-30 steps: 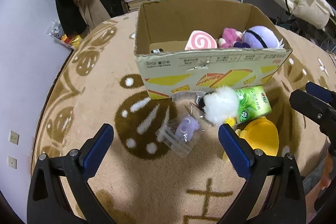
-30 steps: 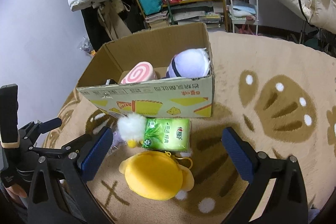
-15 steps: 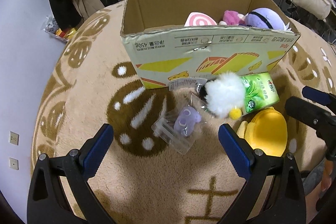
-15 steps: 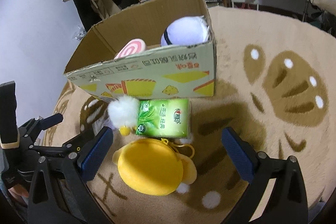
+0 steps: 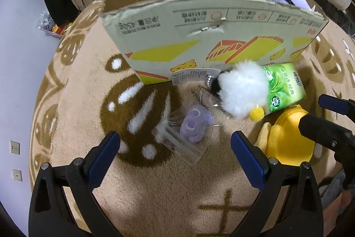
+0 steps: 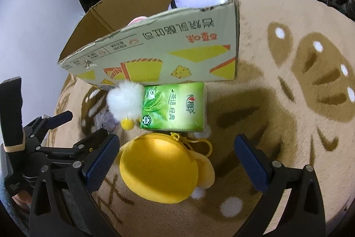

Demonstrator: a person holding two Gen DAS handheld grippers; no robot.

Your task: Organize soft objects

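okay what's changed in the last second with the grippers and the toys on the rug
Both grippers, left gripper and right gripper, moved down and forward, open and empty. The left now frames the bagged purple toy, the right the yellow plush pouch. The toys and cardboard box haven't moved.

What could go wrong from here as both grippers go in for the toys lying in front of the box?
The left gripper and right gripper are both open and close together, so they might collide. The small purple toy sits in a clear plastic packet, which could slip out of the pads. The white fluffy toy overlaps the green tissue pack, and the yellow plush touches that pack, so one grab may drag the neighbours.
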